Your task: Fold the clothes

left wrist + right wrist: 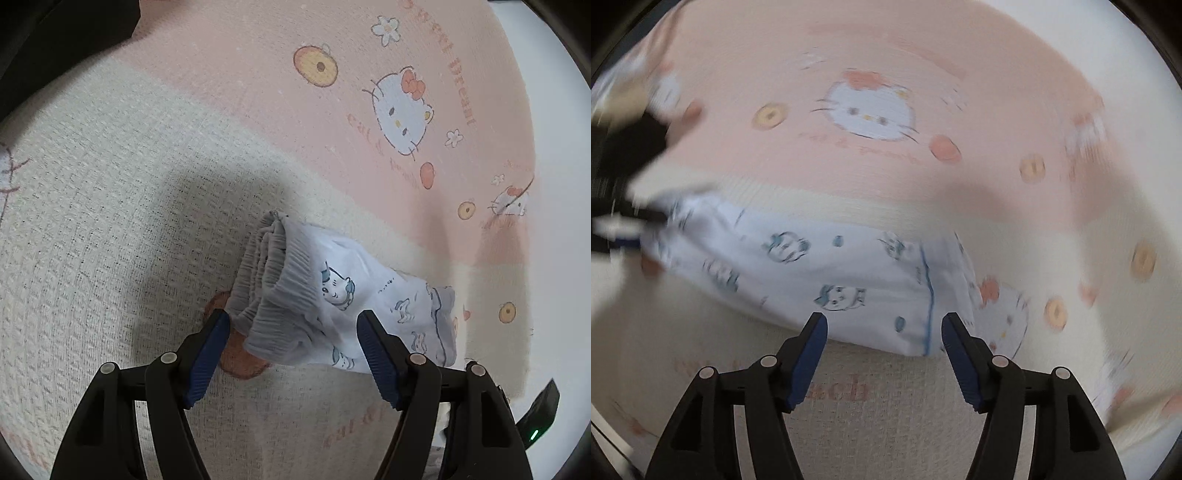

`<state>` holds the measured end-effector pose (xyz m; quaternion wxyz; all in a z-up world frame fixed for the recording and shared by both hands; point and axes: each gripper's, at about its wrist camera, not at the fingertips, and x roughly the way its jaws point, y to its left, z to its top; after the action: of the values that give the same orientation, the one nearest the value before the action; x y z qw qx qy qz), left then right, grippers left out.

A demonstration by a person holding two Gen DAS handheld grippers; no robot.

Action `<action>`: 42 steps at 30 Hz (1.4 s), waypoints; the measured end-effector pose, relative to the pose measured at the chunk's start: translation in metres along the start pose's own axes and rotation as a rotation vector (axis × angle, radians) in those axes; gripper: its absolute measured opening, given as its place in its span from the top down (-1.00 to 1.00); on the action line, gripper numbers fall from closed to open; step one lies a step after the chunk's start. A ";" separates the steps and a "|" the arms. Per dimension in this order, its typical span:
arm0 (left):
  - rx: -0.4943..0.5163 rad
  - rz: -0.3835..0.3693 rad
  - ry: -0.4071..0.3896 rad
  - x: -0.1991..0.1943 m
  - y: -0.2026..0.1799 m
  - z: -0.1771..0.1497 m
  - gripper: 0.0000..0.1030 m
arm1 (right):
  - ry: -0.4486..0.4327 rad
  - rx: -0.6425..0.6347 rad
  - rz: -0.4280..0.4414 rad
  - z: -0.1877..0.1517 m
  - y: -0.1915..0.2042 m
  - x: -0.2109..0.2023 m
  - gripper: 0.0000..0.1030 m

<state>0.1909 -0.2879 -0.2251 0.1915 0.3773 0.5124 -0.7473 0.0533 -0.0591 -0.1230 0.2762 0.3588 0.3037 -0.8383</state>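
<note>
A folded white garment (343,291) with blue cartoon prints and a grey ribbed waistband lies on the bedcover. In the left wrist view its waistband end sits between the fingers of my left gripper (292,320), which stands open; the pads flank the cloth without squeezing it. The right wrist view is blurred. There the garment (831,269) stretches from left to middle, with a blue seam near its right end. My right gripper (884,319) is open just in front of that end, with nothing pinched. A dark blurred shape (617,225) at the garment's left end looks like the other gripper.
The cover (110,184) is cream waffle cloth in front and pink with cat and flower prints (402,110) behind. A black object (74,33) lies at the far left. The cover's edge and a white surface (550,155) are at the right, beside a black device with a green light (537,417).
</note>
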 end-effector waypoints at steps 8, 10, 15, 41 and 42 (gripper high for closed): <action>0.017 0.014 -0.023 -0.013 0.002 0.014 -0.35 | -0.068 -0.352 -0.096 -0.015 0.075 0.000 -0.24; 0.014 -0.024 -0.016 -0.015 0.003 0.016 -0.35 | -0.087 -0.383 -0.139 -0.017 0.089 0.003 -0.24; 0.014 -0.006 0.038 -0.001 0.010 0.015 -0.35 | -0.109 -0.489 -0.166 -0.017 0.116 0.010 -0.24; 0.284 -0.122 0.039 -0.015 -0.049 0.019 0.63 | -0.168 -0.602 -0.153 -0.004 0.156 0.020 -0.24; 0.296 -0.122 0.040 -0.015 -0.054 0.020 0.64 | -0.180 -0.602 -0.150 -0.003 0.158 0.018 -0.24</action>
<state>0.1565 -0.2858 -0.1764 0.0778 0.3844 0.4222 -0.8173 0.1513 -0.1659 -0.1879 0.3331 0.1619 0.5380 -0.7572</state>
